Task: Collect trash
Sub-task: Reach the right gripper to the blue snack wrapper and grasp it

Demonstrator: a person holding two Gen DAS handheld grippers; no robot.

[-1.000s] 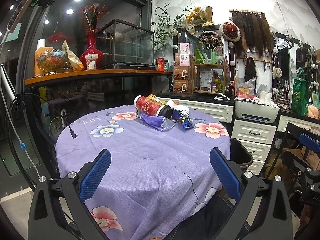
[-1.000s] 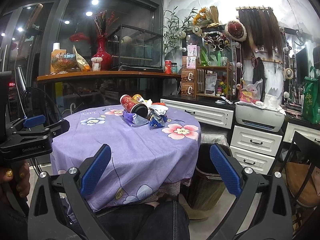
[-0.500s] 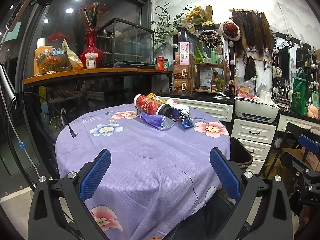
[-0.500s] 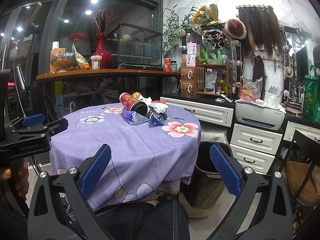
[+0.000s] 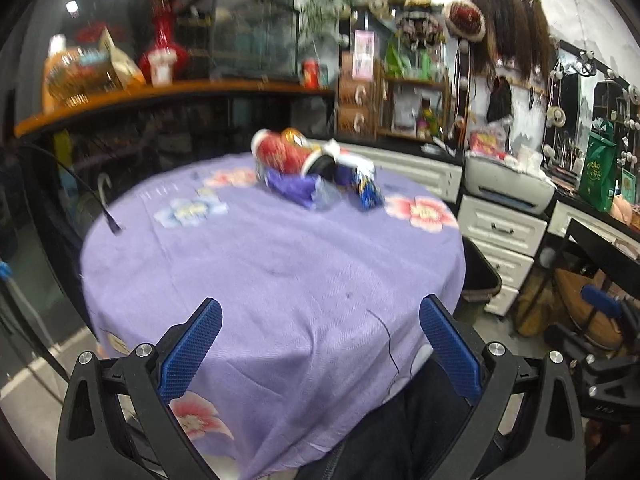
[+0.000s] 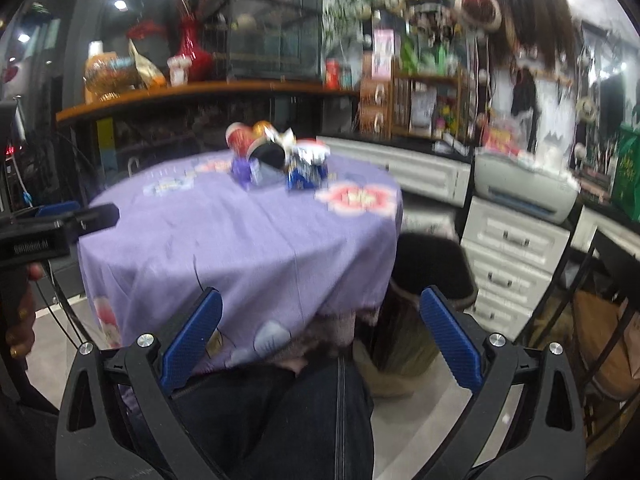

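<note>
A heap of trash lies at the far side of a round table with a purple flowered cloth: a red tube can on its side, a purple wrapper, a blue wrapper. The can and blue wrapper also show in the right wrist view. My left gripper is open and empty above the near table edge. My right gripper is open and empty, low in front of the table, over my lap. A dark trash bin stands right of the table.
White drawers and a printer line the right wall. A wooden shelf with a red vase runs behind the table. A black chair stands at the right. A cable lies on the left table edge.
Both views are now blurred and have shifted: both grippers have risen and tilted down a little, so the table shows lower. Both stay open and empty.
</note>
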